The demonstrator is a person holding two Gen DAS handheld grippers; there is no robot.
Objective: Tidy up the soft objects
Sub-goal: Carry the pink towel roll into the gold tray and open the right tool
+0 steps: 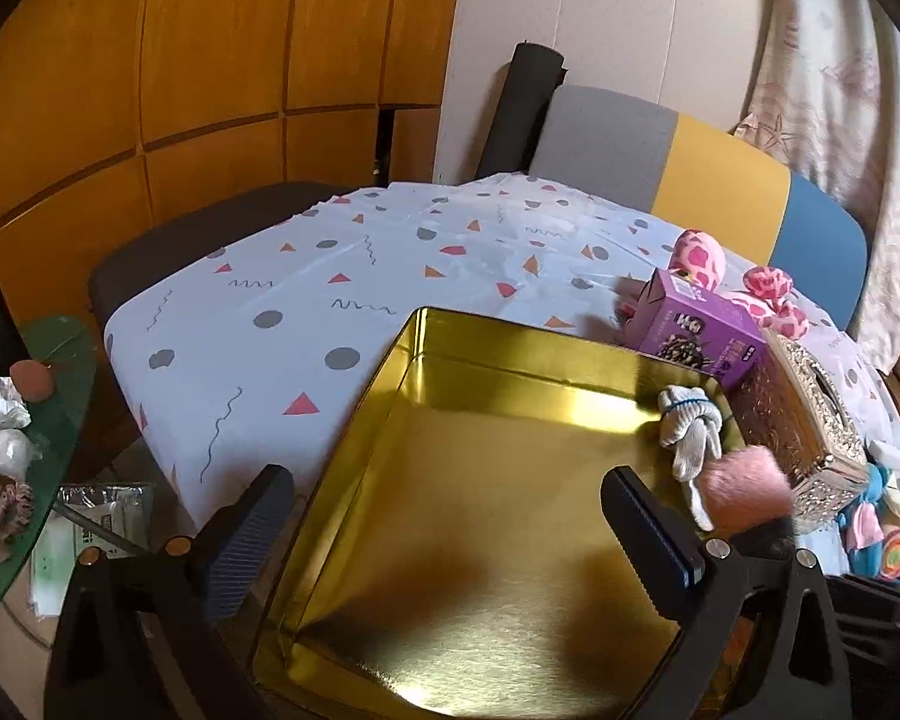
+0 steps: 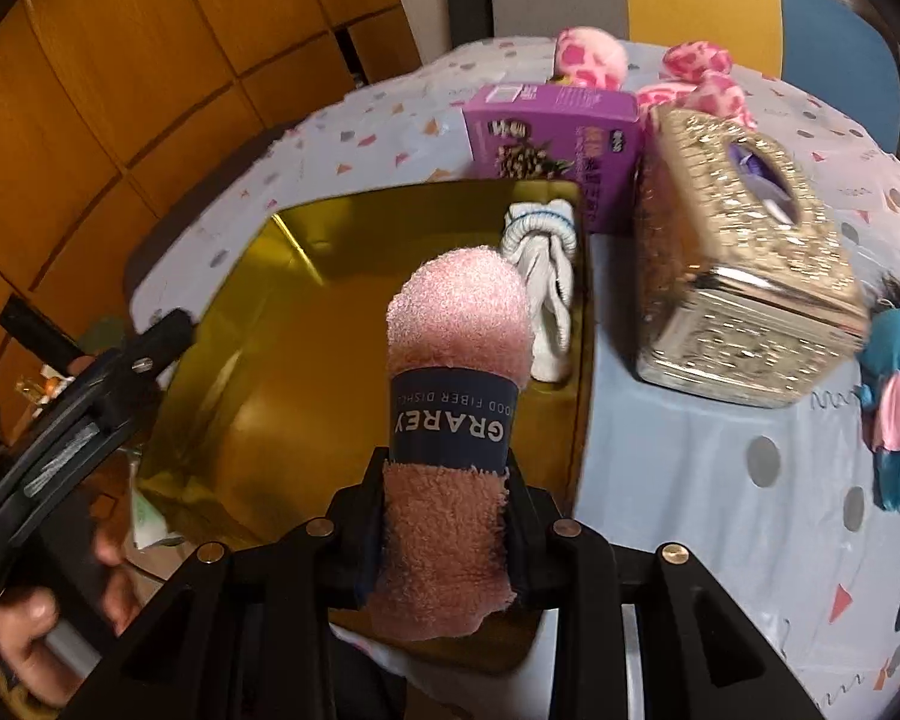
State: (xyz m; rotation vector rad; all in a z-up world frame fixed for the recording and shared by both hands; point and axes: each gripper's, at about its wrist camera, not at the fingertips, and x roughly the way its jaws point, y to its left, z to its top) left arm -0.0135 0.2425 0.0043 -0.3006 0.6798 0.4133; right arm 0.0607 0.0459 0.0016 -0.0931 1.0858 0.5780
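Fingers of my right gripper (image 2: 444,516) pinch a pink towel (image 2: 456,420) over the gold tin (image 2: 282,324); my left gripper (image 1: 450,528) gapes empty.

Sock bundle (image 2: 540,264) inside tin (image 2: 282,360) — box (image 2: 555,138) behind it.

From my left claw (image 1: 450,516) I look into the gold tin (image 1: 390,372), which lies directly under and ahead of it; both fingers are spread wide, nothing between them. Past the right finger, a knotted white sock (image 1: 690,426) rests in the tin's far right corner, and a pink fluffy cloth (image 1: 744,489) reaches in just beside it. Right of the claw and outside the tin stand a glittery tissue box (image 1: 810,432) and a purple carton (image 1: 702,324), with a pink spotted plush (image 1: 762,294) beyond them. The patterned cover on the counter (image 1: 258,324) spreads ahead to my left.
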